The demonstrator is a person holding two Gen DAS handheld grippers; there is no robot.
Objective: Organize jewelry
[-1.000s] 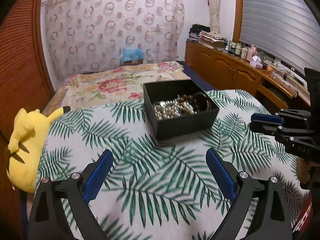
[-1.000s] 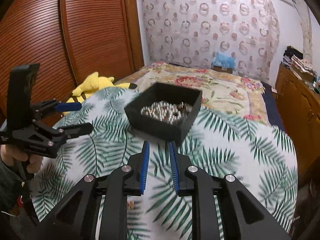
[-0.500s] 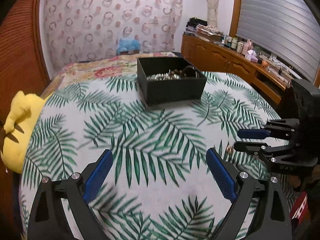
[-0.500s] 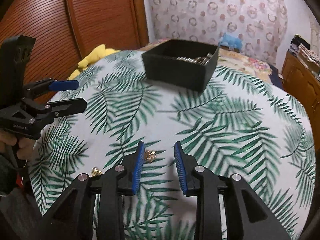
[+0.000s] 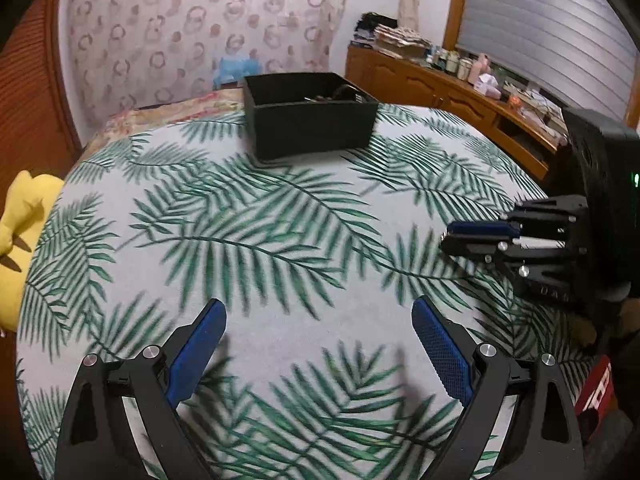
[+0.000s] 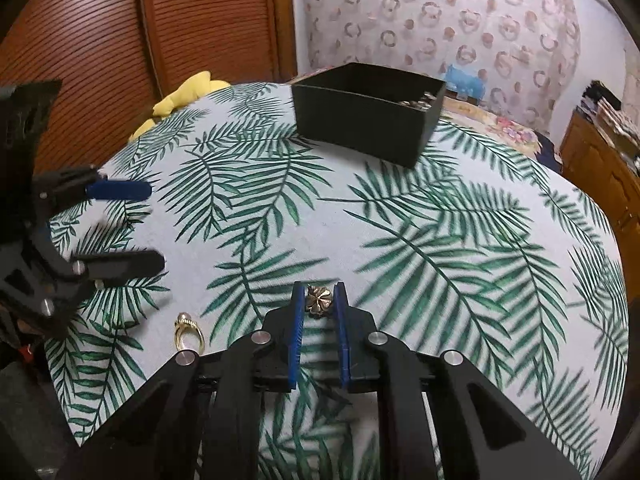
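A palm-leaf tablecloth [image 6: 440, 240] covers the round counter, and nothing stands between the right gripper [image 6: 319, 294] and the black box [image 6: 366, 116] at the far edge; only bare cloth lies in that stretch. Behind the counter are a bed with a floral spread [image 6: 504, 124], a curtain printed with rings [image 6: 440, 20], a slatted wooden wardrobe door [image 6: 120, 20] and a wooden sideboard [image 5: 440, 88] crowded with small bottles under a shuttered window. 1 yellow plush toy [image 5: 16, 232] lies off the counter's left edge. On the cloth are 2 loose pieces: 1 gold ring [image 6: 188, 332] lying just left of the right gripper, and 1 small bronze-gold flower-shaped piece [image 6: 319, 300], with rounded petals like a clover. That piece sits between the right gripper's 2 blue-lined fingers [image 6: 297, 320], near their tips, down at the cloth; the fingers are closing on it and stand nearly together, both pads at its sides. The box holds more jewelry, of which only a few metallic beads [image 6: 418, 102] show over the rim. The left gripper [image 5: 318, 316] hovers low over bare cloth with its fingers spread wide and holding nothing.
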